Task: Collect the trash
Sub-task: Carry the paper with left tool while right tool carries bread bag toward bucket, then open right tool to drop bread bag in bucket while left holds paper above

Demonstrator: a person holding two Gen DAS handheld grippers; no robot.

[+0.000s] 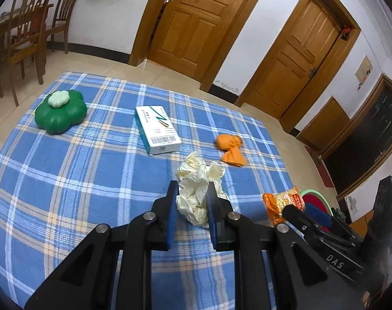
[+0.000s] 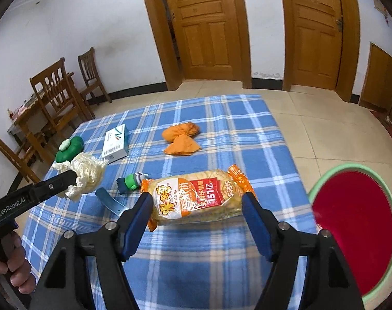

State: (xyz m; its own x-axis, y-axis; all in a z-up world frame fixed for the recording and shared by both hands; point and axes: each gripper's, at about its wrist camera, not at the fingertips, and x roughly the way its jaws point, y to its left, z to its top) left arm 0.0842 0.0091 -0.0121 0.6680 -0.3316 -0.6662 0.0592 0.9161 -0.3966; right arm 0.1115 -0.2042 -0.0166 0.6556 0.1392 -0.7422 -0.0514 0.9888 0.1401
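My left gripper (image 1: 192, 193) is shut on a crumpled cream tissue (image 1: 196, 180) and holds it just above the blue plaid tablecloth (image 1: 79, 180); the tissue also shows in the right wrist view (image 2: 86, 171). My right gripper (image 2: 197, 201) is shut on an orange snack packet (image 2: 198, 196), clamped end to end between the blue pads. The packet also shows in the left wrist view (image 1: 284, 202). A bin with a green rim and red inside (image 2: 353, 227) stands at the table's right edge.
An orange crumpled wrapper (image 1: 231, 148), a white and teal box (image 1: 157, 129) and a green flower-shaped container (image 1: 60, 113) lie on the cloth. A small green and blue toy (image 2: 130, 180) and a blue curved piece (image 2: 109, 200) lie near the packet. Wooden chairs (image 1: 28, 25) stand at the left.
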